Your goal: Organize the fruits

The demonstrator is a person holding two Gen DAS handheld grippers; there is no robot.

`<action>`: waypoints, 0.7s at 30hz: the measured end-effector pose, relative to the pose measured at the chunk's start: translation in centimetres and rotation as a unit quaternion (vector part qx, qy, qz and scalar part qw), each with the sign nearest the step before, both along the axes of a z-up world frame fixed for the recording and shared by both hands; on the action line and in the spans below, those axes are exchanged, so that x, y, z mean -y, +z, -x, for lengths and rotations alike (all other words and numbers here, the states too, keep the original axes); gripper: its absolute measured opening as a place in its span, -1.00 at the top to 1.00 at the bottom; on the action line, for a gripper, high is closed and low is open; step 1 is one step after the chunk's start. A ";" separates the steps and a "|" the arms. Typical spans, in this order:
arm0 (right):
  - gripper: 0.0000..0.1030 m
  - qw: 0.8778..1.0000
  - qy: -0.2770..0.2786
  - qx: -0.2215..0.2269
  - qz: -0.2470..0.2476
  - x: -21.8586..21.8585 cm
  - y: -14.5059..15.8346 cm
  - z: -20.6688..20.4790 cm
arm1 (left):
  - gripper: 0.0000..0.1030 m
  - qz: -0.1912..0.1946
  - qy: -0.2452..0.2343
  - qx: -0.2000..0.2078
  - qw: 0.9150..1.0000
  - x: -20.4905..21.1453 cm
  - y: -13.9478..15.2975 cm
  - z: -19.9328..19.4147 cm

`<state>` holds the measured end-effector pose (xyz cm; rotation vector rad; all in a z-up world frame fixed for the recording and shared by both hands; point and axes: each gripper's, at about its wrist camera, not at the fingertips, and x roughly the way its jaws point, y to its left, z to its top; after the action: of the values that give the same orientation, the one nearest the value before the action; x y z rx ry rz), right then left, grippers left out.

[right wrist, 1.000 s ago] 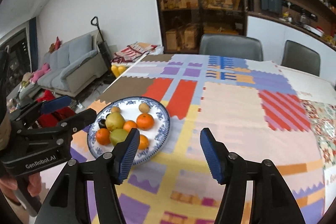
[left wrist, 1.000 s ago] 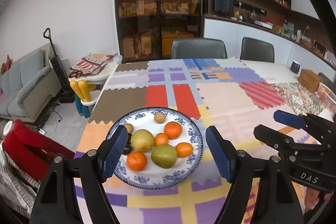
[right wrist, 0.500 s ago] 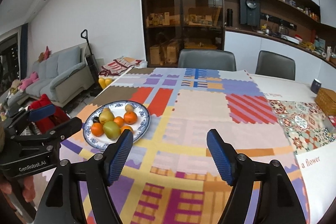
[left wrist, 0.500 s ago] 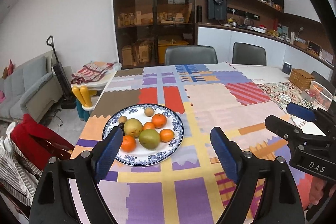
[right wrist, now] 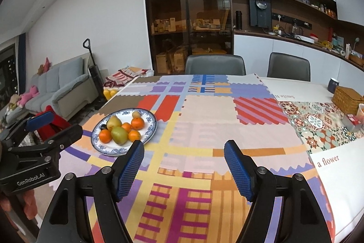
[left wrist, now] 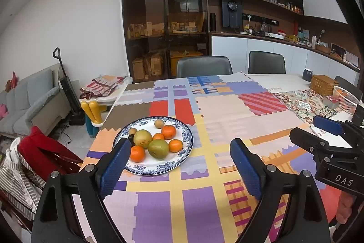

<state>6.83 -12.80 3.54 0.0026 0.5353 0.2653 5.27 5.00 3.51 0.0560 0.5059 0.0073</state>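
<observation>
Near the worktop's (left wrist: 227,111) left edge: blue-rimmed plate (left wrist: 185,153) holding oranges (left wrist: 168,131), two pears (left wrist: 158,148) and smaller fruit. Left tool (left wrist: 179,165) and right tool (right wrist: 183,166) both spread wide, empty, above the patchwork cloth (right wrist: 204,129). Broad bare cloth lies right of the plate; wicker box (right wrist: 348,99) near the far right edge.

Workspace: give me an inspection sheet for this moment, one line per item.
Surface: table under a patchwork tablecloth; a tiled cloth covers its right end.
Job's things: blue-and-white plate holding oranges, two pears, small brown fruits and one dark fruit.
Clutter: wicker box, dark mug, white wire basket at the right end.
Grippers: left gripper open, empty, above the table; right gripper open, empty.
Cables: one on the floor by the sofa.
Surroundings: two chairs, glass cabinet, grey sofa, upright vacuum.
</observation>
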 end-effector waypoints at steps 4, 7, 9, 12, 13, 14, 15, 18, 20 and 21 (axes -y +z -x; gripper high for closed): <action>-0.42 1.000 0.001 0.003 0.000 0.2 -0.1 0.8 | -0.77 0.002 -0.003 0.001 1.000 0.2 0.0 0.6; -0.42 1.000 0.001 0.002 0.000 0.3 -0.2 1.1 | -0.77 0.002 -0.003 0.001 1.000 0.3 0.1 0.9; -0.42 1.000 0.000 0.003 0.000 0.3 -0.2 1.3 | -0.82 0.003 -0.003 0.001 1.000 0.4 0.1 1.1; -0.42 1.000 0.000 0.005 0.001 0.3 -0.1 1.7 | -0.87 0.004 -0.004 0.002 1.000 0.4 0.1 1.2; -0.42 1.000 0.000 0.006 0.001 0.3 -0.1 1.8 | -0.91 0.004 -0.003 0.003 1.000 0.4 0.1 1.3; -0.42 1.000 0.000 0.008 0.002 0.3 0.0 2.0 | -0.99 0.005 -0.004 0.001 1.000 0.4 0.2 1.4; -0.42 1.000 0.000 0.010 0.002 0.3 0.0 2.1 | -0.99 0.006 -0.004 0.002 1.000 0.3 0.2 1.6; -0.42 1.000 0.000 0.012 0.001 0.4 0.1 2.2 | -0.99 0.010 -0.006 0.003 1.000 0.4 0.2 1.9; -0.42 1.000 0.000 0.013 0.002 0.4 0.2 2.3 | -1.00 0.016 -0.010 0.001 1.000 0.3 0.3 2.1; -0.42 1.000 0.000 0.013 0.001 0.4 0.2 2.4 | -1.00 0.018 -0.012 0.000 1.000 0.3 0.3 2.1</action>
<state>4.48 -13.17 3.71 -0.0024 0.5105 0.2638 3.19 4.66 3.77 0.0269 0.5046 -0.0257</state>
